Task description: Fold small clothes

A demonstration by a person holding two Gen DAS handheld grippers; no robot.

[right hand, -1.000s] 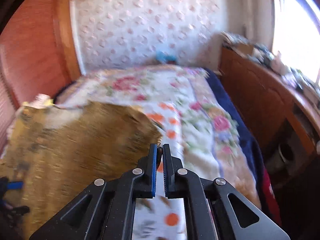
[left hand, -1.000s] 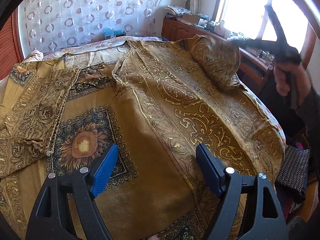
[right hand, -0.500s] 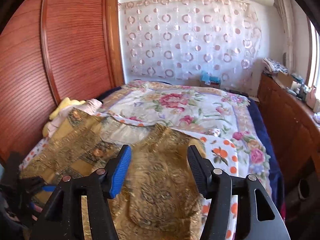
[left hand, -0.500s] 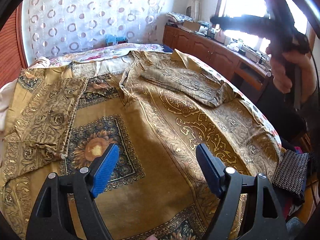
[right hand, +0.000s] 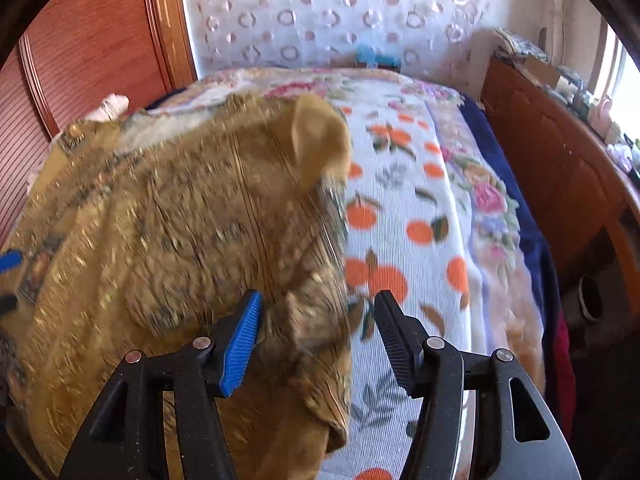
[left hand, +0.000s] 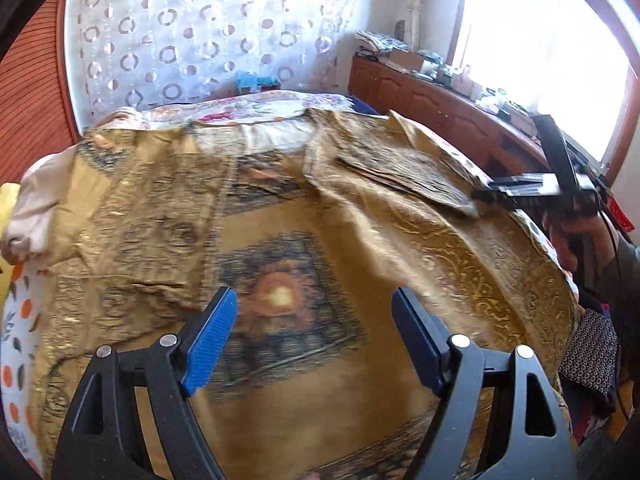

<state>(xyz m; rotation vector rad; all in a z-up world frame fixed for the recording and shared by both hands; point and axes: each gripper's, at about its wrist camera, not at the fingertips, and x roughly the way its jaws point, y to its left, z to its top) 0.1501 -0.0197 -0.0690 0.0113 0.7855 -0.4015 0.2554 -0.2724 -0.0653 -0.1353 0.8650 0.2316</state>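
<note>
Gold brocade garment (left hand: pixel 304 264) lies spread flat over most of the bed (right hand: pixel 416 208); one sleeve (left hand: pixel 404 178) is folded across its upper right part, and the other lies along the left edge. No containers in either view.

Left gripper (left hand: pixel 312 344): jaws wide apart, nothing between them, held above the sunflower panel (left hand: pixel 280 300). Right gripper (right hand: pixel 316 336): jaws wide apart, straddling the garment's right hem; whether a pad touches cloth, cannot tell, as the cloth there is motion-blurred.

Garment print is smeared in both views. Its near hem is cut off behind the gripper bodies.

Left view only: the right gripper seen from outside, at the sleeve's end; a dark dotted cloth (left hand: pixel 588 352) off the bed's right side. Right view only: the orange-print blanket (right hand: pixel 404 240) bare beside the garment, and the wooden cabinet (right hand: pixel 560 168).
</note>
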